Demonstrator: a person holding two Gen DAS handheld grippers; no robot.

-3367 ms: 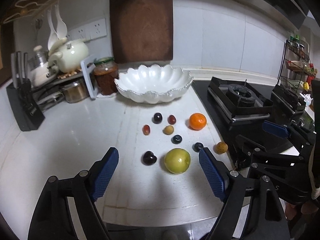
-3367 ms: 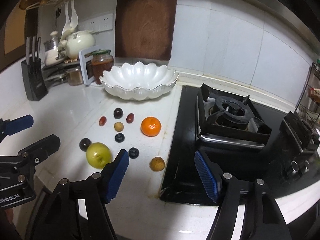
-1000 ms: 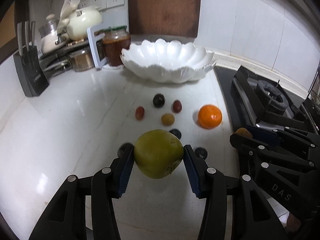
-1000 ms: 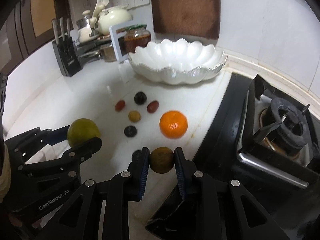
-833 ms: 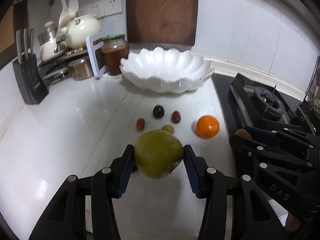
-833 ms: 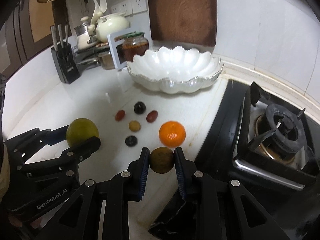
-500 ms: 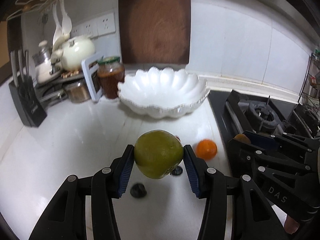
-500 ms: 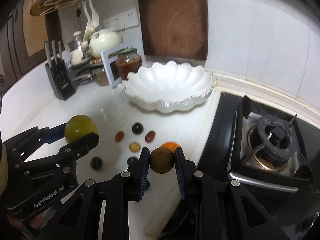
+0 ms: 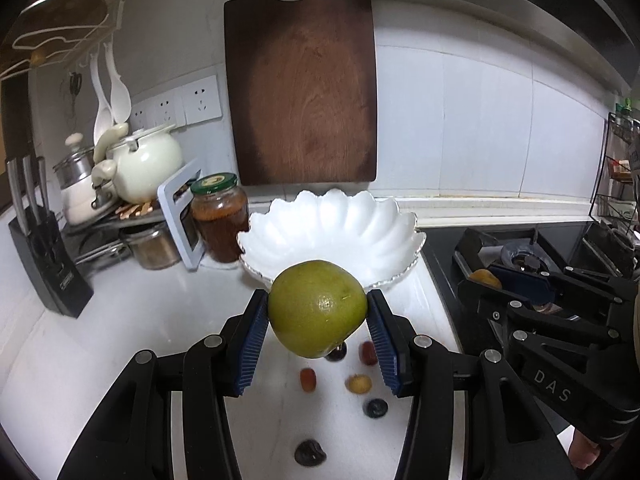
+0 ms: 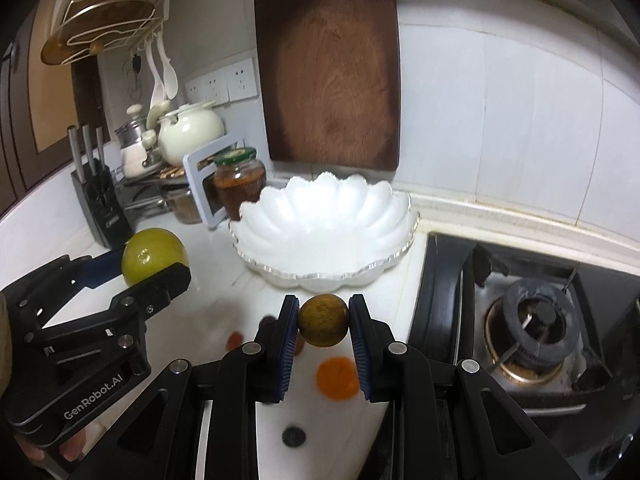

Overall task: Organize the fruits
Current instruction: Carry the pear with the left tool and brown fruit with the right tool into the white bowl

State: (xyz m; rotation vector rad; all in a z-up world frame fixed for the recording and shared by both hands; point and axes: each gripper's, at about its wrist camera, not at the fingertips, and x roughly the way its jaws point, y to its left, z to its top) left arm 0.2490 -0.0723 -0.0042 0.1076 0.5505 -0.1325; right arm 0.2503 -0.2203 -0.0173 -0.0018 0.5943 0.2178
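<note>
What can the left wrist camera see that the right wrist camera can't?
Only the left wrist view shows the yellow berry and the dark plum on the counter. Only the right wrist view shows the orange on the counter and the stove burner up close. Both show the white bowl, empty, the big green fruit in the left hand-held gripper, and the small brown fruit in the right hand-held gripper.

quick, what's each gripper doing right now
left gripper: closed on the large green fruit, held above the counter.
right gripper: closed on the small brown round fruit, also lifted.
</note>
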